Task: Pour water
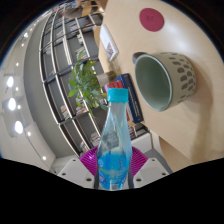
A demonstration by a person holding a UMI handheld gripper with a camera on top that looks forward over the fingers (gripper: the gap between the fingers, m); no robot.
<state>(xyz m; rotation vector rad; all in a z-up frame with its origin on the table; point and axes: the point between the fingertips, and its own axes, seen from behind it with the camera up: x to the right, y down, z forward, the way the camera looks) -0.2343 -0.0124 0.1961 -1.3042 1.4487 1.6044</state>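
A clear plastic bottle point(114, 135) with a blue label and a light blue cap stands between my fingers, and my gripper point(113, 160) is shut on it, the magenta pads point(90, 157) pressing its lower body from both sides. The whole view is tilted. Beyond the bottle's cap, to the right, a pale green cup point(165, 78) with a dotted pattern lies with its open mouth facing the bottle, on a beige table point(190, 130). The bottle's cap is on. Its base is hidden below the fingers.
A red round coaster point(151, 18) lies on the table past the cup. A green leafy plant point(86, 85) stands behind the bottle. A tall shelf unit point(62, 60) with many compartments fills the background, with ceiling lights point(14, 105) to the left.
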